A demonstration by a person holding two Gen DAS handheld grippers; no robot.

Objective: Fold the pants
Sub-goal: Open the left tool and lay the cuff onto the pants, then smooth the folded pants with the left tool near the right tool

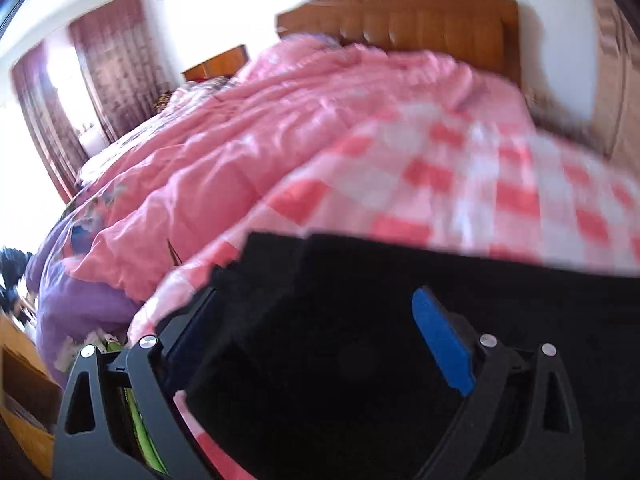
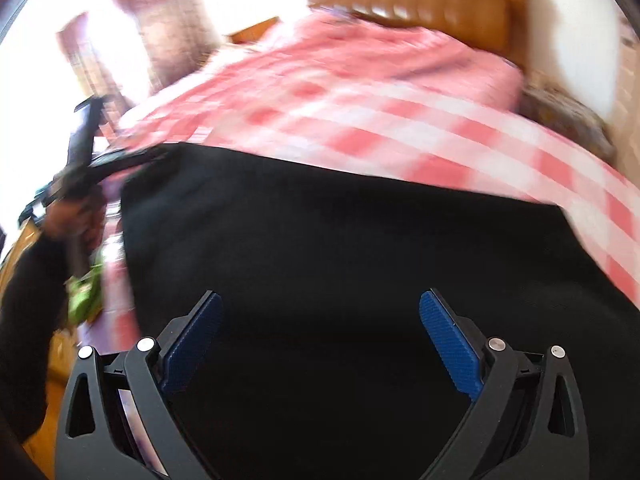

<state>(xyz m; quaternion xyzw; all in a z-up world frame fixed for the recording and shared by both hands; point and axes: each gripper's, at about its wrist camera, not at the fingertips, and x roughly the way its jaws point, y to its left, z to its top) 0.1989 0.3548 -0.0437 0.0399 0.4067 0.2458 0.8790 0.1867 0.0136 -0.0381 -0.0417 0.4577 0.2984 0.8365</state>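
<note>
Black pants (image 1: 380,320) lie flat on the pink-and-white checked sheet (image 1: 460,184) near the bed's front edge; in the right wrist view the pants (image 2: 340,240) fill the lower half of the picture. My left gripper (image 1: 316,334) hangs over their left end, open, blue pads wide apart with no cloth pinched. My right gripper (image 2: 320,340) is open too, above the middle of the pants, its pads spread and gripping nothing. In the right wrist view the left gripper (image 2: 86,152) shows at the far left, held by a hand in a dark sleeve (image 2: 28,312).
A pink quilt (image 1: 248,132) is bunched along the far side of the bed, with purple bedding (image 1: 76,304) hanging at the left. The wooden headboard (image 1: 400,24) stands behind. Curtains (image 1: 116,60) and a bright window are at the left. Wooden floor (image 2: 44,420) shows beside the bed.
</note>
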